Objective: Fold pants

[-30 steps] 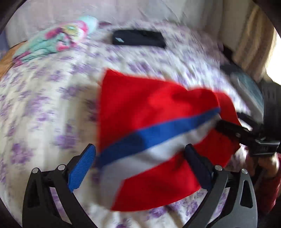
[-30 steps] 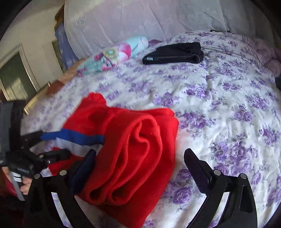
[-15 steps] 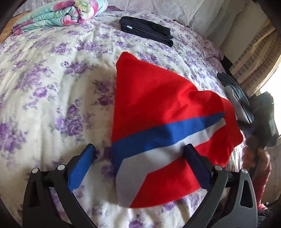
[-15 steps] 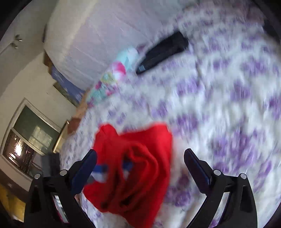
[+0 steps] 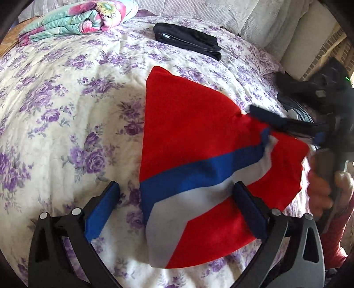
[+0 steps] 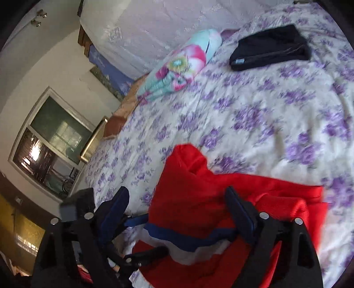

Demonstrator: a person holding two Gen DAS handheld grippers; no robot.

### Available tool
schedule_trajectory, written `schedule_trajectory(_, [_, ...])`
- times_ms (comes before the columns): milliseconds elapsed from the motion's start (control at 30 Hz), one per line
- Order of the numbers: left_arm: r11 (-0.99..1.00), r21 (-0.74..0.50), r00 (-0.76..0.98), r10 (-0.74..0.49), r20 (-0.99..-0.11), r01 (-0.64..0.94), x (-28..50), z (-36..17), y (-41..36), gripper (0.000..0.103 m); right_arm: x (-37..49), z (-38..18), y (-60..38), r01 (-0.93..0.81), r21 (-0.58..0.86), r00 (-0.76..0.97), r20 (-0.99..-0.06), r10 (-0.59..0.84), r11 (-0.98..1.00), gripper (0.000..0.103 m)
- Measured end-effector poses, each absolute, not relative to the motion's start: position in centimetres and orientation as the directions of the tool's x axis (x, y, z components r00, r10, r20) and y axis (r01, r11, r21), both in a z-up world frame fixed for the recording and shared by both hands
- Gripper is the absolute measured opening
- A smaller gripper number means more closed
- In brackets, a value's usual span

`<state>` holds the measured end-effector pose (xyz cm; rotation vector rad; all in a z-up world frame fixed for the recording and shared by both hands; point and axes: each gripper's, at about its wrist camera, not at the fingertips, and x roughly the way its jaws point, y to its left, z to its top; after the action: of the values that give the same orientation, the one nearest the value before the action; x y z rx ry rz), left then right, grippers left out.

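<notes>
Left gripper (image 5: 174, 210): jaws spread wide over the near edge of the red pants (image 5: 194, 141), pads not pressing the cloth. Right gripper (image 6: 177, 212): jaws closing, with pants fabric between them and one finger against the cloth; a firm grip cannot be confirmed. One pair of red pants, with one blue and one white stripe, lies folded on the floral bedspread (image 5: 66, 106). One folded black garment (image 5: 188, 42) and one rolled flowered blanket (image 5: 75, 20) lie well apart beyond it. One hand (image 5: 325, 188) holds the right gripper's handle.
</notes>
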<state>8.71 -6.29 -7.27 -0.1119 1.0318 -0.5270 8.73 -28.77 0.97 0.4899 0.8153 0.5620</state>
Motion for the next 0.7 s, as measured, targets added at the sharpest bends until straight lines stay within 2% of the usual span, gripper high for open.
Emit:
schedule_trajectory(67, [0.871,-0.341,0.394,-0.470,-0.790,0.354,8.9,-7.0,-5.8,0.099,6.8,2.5,-31.6,-0.257,0.534,0.613,-0.554,0.563,0.805,0.092])
schedule_trajectory(100, [0.872,-0.345,0.395,-0.470,-0.790,0.346,9.0,-6.9,-5.6,0.099,6.1,2.4,-33.2,-0.218,0.513,0.617,-0.587,0.524,0.831,0.098])
schedule_trajectory(133, [0.873,-0.348,0.395,-0.470,-0.789,0.341,9.0,-6.9,-5.4,0.099,6.0,1.8,-34.2,-0.188,0.510,0.606,-0.612,0.508,0.839,0.100])
schedule_trajectory(267, [0.870,-0.346,0.390,-0.471,-0.791,0.351,9.2,-7.0,-5.7,0.099,5.1,-3.0,-36.2,-0.090,0.566,0.477,-0.697,0.535,0.819,0.100])
schedule_trajectory(400, [0.859,-0.358,0.370,-0.488,-0.791,0.366,9.8,-7.1,-6.8,0.099,5.8,-6.0,-36.8,-0.047,0.678,0.441,-0.646,0.624,0.734,0.100])
schedule_trajectory(567, [0.830,-0.376,0.350,-0.525,-0.776,0.412,10.1,-6.8,-8.2,0.096,7.1,-6.0,-37.2,-0.081,0.729,0.485,-0.566,0.666,0.679,0.100])
schedule_trajectory(633, [0.823,-0.383,0.353,-0.537,-0.766,0.420,10.1,-6.7,-8.3,0.084,6.7,-5.9,-36.9,-0.118,0.706,0.503,-0.564,0.655,0.698,0.075])
schedule_trajectory(667, [0.818,-0.387,0.357,-0.545,-0.759,0.426,10.1,-6.6,-8.3,0.079,6.3,-5.9,-36.9,-0.126,0.699,0.522,-0.556,0.646,0.704,0.071])
schedule_trajectory(700, [0.809,-0.398,0.355,-0.559,-0.749,0.433,10.1,-6.5,-8.2,0.065,5.6,-6.0,-37.1,-0.136,0.688,0.544,-0.550,0.634,0.713,0.060])
